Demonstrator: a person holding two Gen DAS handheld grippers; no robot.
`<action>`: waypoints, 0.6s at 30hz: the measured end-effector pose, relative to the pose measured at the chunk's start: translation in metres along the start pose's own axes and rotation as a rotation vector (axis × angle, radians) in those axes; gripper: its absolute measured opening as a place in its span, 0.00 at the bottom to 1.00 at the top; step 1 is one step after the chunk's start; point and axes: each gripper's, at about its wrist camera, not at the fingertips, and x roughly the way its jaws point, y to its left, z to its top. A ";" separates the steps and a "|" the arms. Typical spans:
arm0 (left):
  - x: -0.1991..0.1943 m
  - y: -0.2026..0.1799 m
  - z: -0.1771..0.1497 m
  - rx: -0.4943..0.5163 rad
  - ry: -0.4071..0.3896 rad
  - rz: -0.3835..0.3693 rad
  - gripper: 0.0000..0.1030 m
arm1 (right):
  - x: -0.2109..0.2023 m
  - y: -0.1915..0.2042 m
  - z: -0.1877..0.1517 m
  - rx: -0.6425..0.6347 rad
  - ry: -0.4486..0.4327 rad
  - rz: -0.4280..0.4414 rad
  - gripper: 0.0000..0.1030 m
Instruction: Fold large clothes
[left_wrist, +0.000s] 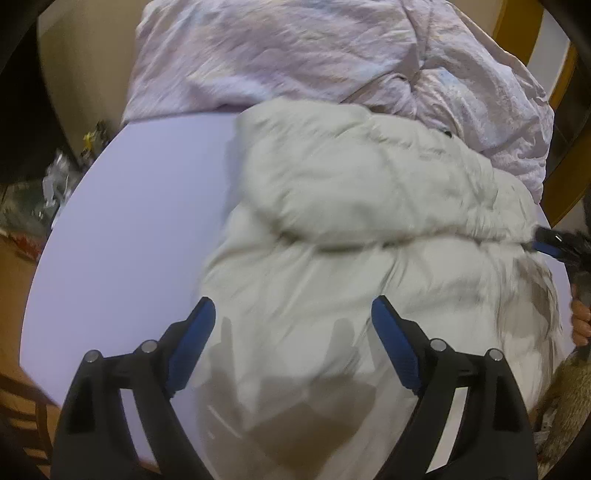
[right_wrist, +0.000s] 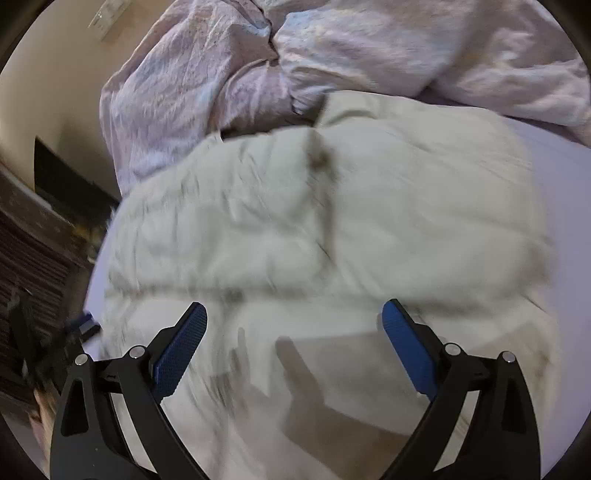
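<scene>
A: While the left wrist view is up, what's there?
B: Left gripper (left_wrist: 293, 314) fingers spread wide, nothing held, above white puffy jacket (left_wrist: 351, 229). Jacket is bunched on lavender bed sheet (left_wrist: 147, 206), touching crumpled pink duvet (left_wrist: 295, 55) behind. Right gripper (left_wrist: 550, 242) sits at the jacket's right edge.
A: Right wrist view?
B: Blurred. Right gripper (right_wrist: 293, 319) fingers wide apart, empty, over jacket (right_wrist: 332, 221). Duvet (right_wrist: 221, 74) behind.

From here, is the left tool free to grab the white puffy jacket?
Probably yes: the left tool is open right above the white puffy jacket, with nothing between them. The right tool sits at its far edge.
</scene>
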 end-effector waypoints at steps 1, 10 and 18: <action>-0.003 0.012 -0.008 -0.011 0.014 -0.013 0.85 | -0.010 -0.008 -0.009 0.004 0.008 -0.012 0.95; -0.011 0.073 -0.080 -0.160 0.113 -0.158 0.84 | -0.087 -0.123 -0.119 0.234 0.026 -0.099 0.95; -0.014 0.061 -0.108 -0.161 0.133 -0.237 0.73 | -0.089 -0.161 -0.163 0.354 0.042 -0.020 0.91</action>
